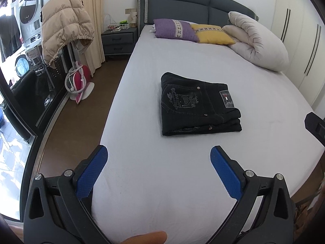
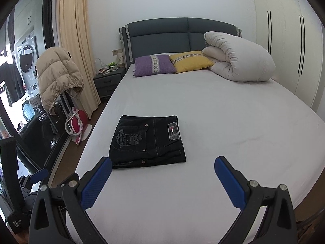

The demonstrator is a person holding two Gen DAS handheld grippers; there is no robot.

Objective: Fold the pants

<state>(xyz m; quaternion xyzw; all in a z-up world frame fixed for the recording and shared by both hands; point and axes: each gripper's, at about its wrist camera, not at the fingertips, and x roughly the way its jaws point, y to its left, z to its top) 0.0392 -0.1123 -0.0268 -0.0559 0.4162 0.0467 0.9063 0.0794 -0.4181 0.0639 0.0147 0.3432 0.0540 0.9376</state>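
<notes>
The black jeans (image 1: 198, 104) lie folded into a compact rectangle on the white bed sheet (image 1: 182, 172), back pocket embroidery and a waist patch facing up. They also show in the right wrist view (image 2: 147, 141). My left gripper (image 1: 158, 156) is open and empty, held above the sheet short of the pants. My right gripper (image 2: 163, 167) is open and empty, just in front of the pants' near edge. Part of the right gripper (image 1: 315, 125) shows at the right edge of the left wrist view, and the left gripper (image 2: 38, 174) shows at the lower left of the right wrist view.
A purple pillow (image 2: 154, 65), a yellow pillow (image 2: 191, 61) and a rolled white duvet (image 2: 239, 59) lie by the grey headboard (image 2: 178, 32). A nightstand (image 2: 107, 81), a beige puffer jacket (image 2: 56, 77) on a stand and a pink iron (image 2: 76, 128) stand left of the bed. Wardrobes (image 2: 288, 44) line the right.
</notes>
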